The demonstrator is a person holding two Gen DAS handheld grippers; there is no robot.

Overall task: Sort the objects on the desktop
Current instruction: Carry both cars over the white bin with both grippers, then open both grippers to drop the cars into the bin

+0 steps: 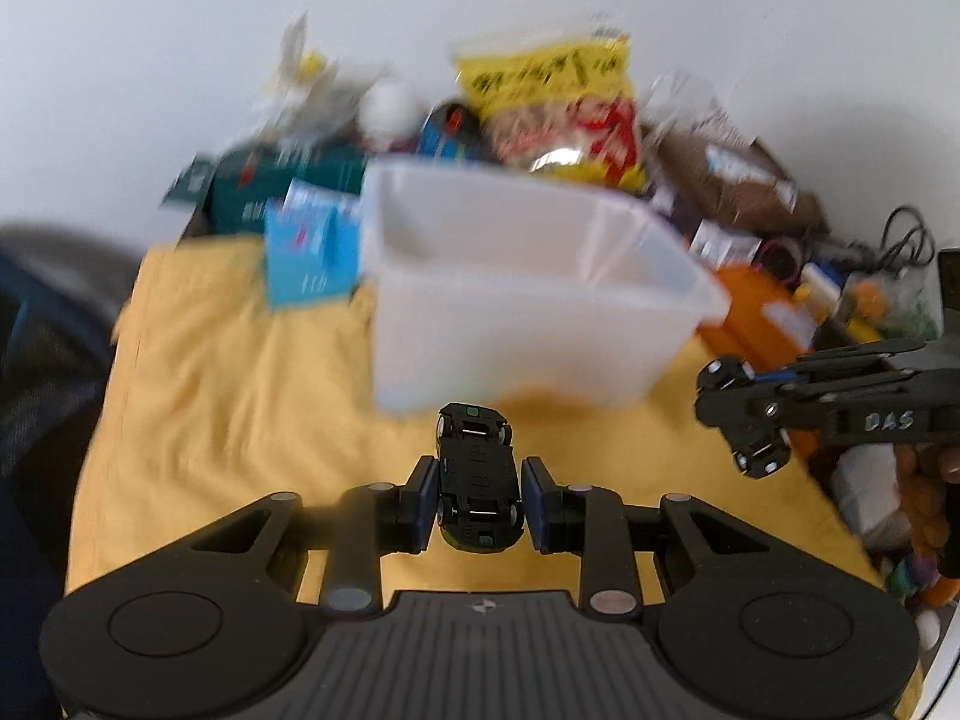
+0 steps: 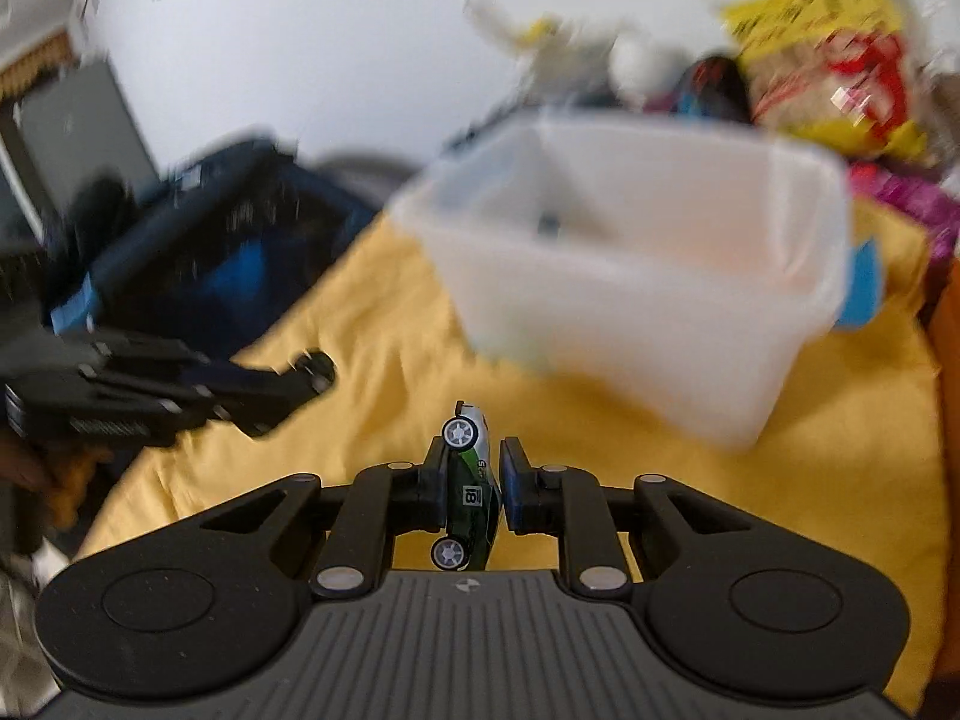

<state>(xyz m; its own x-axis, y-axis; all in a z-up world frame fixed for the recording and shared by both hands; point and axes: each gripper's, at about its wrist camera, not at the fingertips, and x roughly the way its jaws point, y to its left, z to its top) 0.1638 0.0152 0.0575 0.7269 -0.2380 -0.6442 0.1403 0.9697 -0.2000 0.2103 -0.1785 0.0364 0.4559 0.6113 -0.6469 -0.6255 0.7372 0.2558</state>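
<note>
Though bkgd blurs, both grippers (image 1: 478, 501) (image 2: 474, 495) clamp cars (image 1: 476, 477) (image 2: 470, 489) (bin (image 1: 528, 312) smeared).

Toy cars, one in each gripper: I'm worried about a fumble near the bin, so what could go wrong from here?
1. The right gripper pinches its toy car on edge, roof to underside; a thin hold that might twist loose.
2. The left gripper holds the other toy car underside up; both point toward the same white bin, so they could collide.
3. Either car, released early, would land on the yellow cloth.

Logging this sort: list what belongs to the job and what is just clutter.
Job: left gripper with car; right gripper with numbered car; white bin; yellow cloth.
Clutter: snack bag; blue box; brown packet; cables.
</note>
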